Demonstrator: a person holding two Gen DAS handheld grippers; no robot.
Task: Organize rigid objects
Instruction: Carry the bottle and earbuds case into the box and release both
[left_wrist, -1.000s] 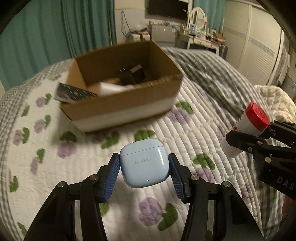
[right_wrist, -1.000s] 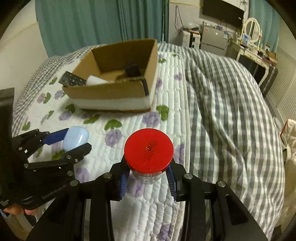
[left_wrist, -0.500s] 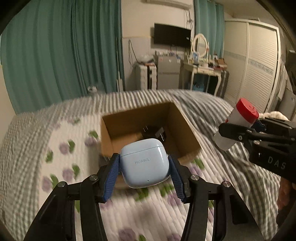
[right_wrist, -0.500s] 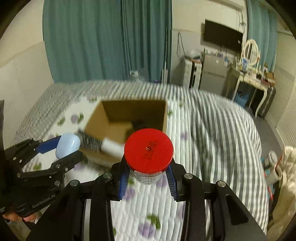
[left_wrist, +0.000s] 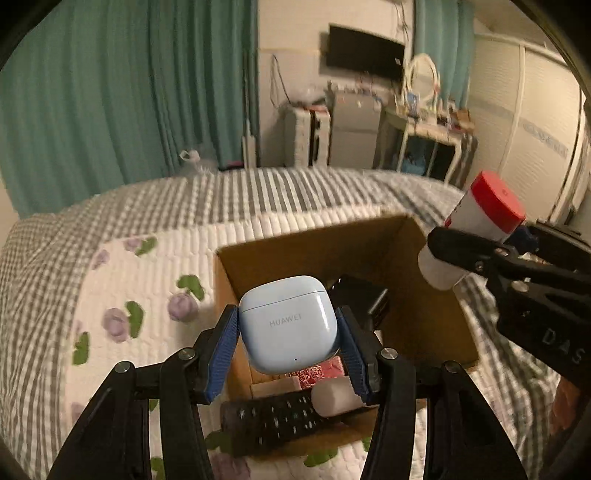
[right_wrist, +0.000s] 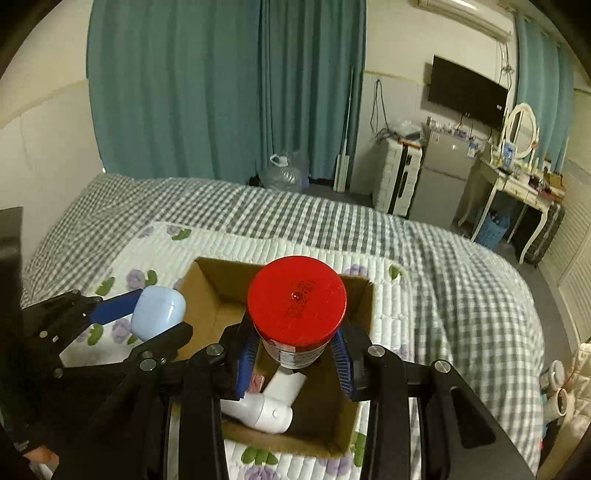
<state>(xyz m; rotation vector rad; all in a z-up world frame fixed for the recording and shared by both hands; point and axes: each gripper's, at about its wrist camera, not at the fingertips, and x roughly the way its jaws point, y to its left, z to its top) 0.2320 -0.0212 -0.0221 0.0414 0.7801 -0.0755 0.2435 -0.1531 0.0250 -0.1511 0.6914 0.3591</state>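
The left gripper (left_wrist: 290, 345) is pinching a light blue earbud case (left_wrist: 290, 323) between its two blue fingers (left_wrist: 225, 354), one on each side. The case is standing up, with its lid seam near the top and the word HUAWEI facing the camera. It is hanging in the lower middle of the left wrist view, over the near left part of an open cardboard box (left_wrist: 424, 317).

The right gripper (right_wrist: 295, 356) is pinching a white bottle with a red cap (right_wrist: 297, 301). In the right wrist view the round red cap is facing the camera, so the bottle's long way is running along the fingers toward the camera. In the left wrist view the same bottle (left_wrist: 476, 229) is at the right edge of the frame, tilted, with its cap up and to the right and its white bottom down and to the left. It is hanging over the box, in the middle of the right wrist view.

The box is sitting on a bed (right_wrist: 461, 266) with a flowery white quilt (left_wrist: 122, 266) and a gray checked cover. Inside the box are lying a white hair dryer (right_wrist: 266, 410), a black remote (left_wrist: 273, 415), a black charger (left_wrist: 364, 299) and something pink with flowers (left_wrist: 319, 373).

Both grippers are pointing forward and down from the bottom of their frames, side by side, the left one at the lower left of the right wrist view.
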